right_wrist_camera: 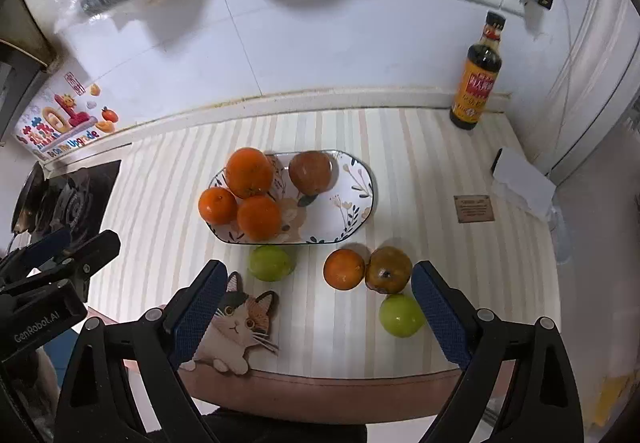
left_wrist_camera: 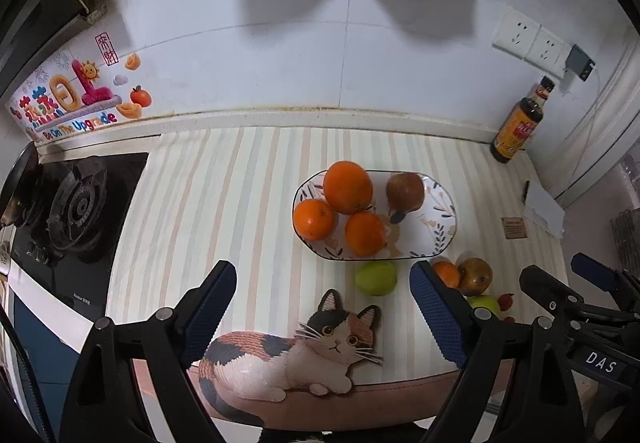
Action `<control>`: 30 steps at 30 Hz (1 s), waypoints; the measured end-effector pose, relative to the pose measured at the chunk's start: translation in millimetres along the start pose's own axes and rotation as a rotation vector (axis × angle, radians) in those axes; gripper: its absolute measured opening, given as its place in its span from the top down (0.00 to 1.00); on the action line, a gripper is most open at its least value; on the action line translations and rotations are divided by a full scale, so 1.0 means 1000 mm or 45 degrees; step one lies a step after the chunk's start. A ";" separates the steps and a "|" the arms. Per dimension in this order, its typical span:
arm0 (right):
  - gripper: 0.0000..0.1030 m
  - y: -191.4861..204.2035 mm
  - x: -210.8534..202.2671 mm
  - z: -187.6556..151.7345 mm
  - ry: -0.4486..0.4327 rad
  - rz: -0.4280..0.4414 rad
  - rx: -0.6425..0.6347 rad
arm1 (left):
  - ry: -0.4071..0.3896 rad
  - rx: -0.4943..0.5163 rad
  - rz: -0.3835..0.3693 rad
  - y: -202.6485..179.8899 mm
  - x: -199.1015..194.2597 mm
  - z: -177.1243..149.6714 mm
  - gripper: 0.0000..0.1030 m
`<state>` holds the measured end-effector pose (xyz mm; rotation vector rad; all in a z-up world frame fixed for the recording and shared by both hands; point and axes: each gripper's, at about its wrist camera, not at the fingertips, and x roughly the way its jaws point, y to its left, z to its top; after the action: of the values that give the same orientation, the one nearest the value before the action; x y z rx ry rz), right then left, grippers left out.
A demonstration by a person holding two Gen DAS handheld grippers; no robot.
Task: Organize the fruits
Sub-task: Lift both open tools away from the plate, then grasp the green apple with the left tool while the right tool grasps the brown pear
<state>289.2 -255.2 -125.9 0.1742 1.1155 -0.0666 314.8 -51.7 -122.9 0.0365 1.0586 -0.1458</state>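
Striped table (right_wrist_camera: 400, 147), plate (right_wrist_camera: 360, 203) crowded at frame left; both hand-held grippers (left_wrist_camera: 322, 307) (right_wrist_camera: 320, 307) wide, empty. Risk: added fruit nudges stacked oranges (right_wrist_camera: 249, 171) off rim.

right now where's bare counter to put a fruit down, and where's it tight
Free: the striped counter between the stove and the plate, and the strip behind the plate toward the sauce bottle. The plate's right half is bare too. Crowded: in front of the plate, where two green fruits, an orange and a brown fruit sit.
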 end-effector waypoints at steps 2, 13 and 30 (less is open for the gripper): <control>0.07 0.000 -0.012 -0.001 -0.028 0.001 0.007 | -0.013 0.008 -0.005 -0.002 -0.007 -0.001 0.14; 0.07 -0.006 -0.033 -0.005 -0.061 0.057 0.076 | -0.032 0.053 0.008 -0.014 -0.016 -0.008 0.14; 0.07 -0.091 0.161 -0.008 0.372 0.255 0.234 | 0.418 0.061 0.145 -0.056 0.176 -0.023 0.01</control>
<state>340.2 -338.0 -283.0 0.4706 1.3771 0.0370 371.8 -122.3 -284.9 0.1683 1.3769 -0.0631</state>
